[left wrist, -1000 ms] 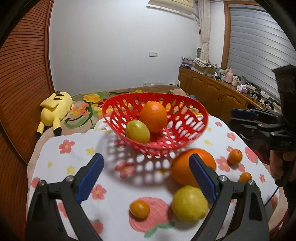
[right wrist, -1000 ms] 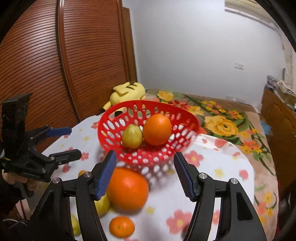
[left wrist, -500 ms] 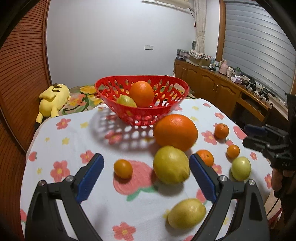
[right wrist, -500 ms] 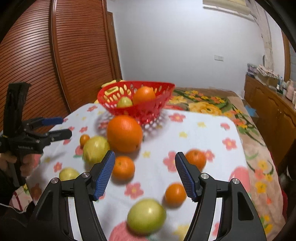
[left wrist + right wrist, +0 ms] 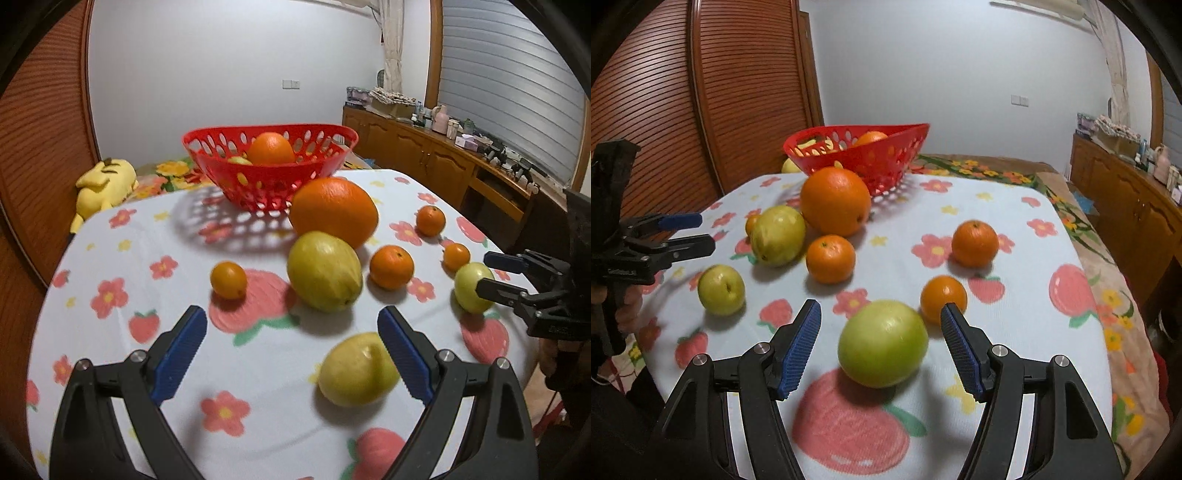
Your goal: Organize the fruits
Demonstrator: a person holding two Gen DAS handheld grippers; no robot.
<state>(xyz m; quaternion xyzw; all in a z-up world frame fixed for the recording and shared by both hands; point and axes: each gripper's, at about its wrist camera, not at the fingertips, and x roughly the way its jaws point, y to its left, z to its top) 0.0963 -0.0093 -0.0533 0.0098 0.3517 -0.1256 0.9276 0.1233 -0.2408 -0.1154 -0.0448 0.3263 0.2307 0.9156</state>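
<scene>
A red basket [image 5: 269, 173] at the table's far side holds an orange [image 5: 270, 148] and a yellow-green fruit. A large orange [image 5: 333, 210], a large yellow-green fruit [image 5: 324, 270], a yellow fruit [image 5: 356, 369], several small oranges and a green apple [image 5: 882, 342] lie loose on the floral cloth. My left gripper [image 5: 291, 350] is open and empty, the yellow fruit just inside its right finger. My right gripper [image 5: 881, 345] is open, low over the cloth, with the green apple between its fingers, not touching them. The basket also shows in the right wrist view [image 5: 860, 155].
A yellow plush toy [image 5: 105, 182] lies on the bed behind the table. A wooden sliding door [image 5: 701, 92] stands to the left. A wooden cabinet [image 5: 443, 162] with clutter runs along the right wall. The table edge falls off at the right.
Both grippers have pulled back from the basket and dropped lower toward the near side of the table. The green apple now sits between my right fingers, the yellow fruit near my left ones.
</scene>
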